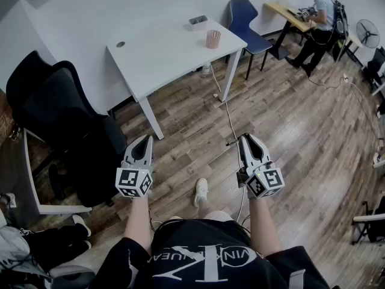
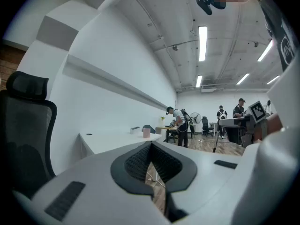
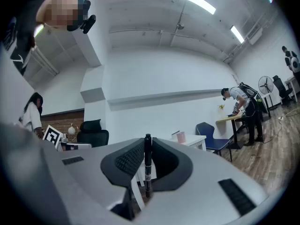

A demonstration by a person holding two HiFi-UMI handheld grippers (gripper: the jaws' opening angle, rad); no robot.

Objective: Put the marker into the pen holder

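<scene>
Brown wood-plank floor (image 1: 289, 131) throughout, crossed by a thin pale cable (image 1: 226, 110). Plain white wall (image 1: 90, 5) at the far side, with a long horizontal ledge (image 2: 112, 82) partway up. Against that wall, a white table (image 1: 162, 56) on white legs. Just right of it, a blue chair (image 1: 243, 20); further right, a light wooden table (image 1: 286, 12) and a standing fan (image 1: 367, 34). At the left, a black high-backed mesh office chair (image 1: 54, 101). Beyond it, a strip of red-brown brick wall (image 3: 56, 118). Overhead, a white ceiling (image 2: 159, 27) with exposed pipes and long bright strip lights (image 2: 202, 43).
</scene>
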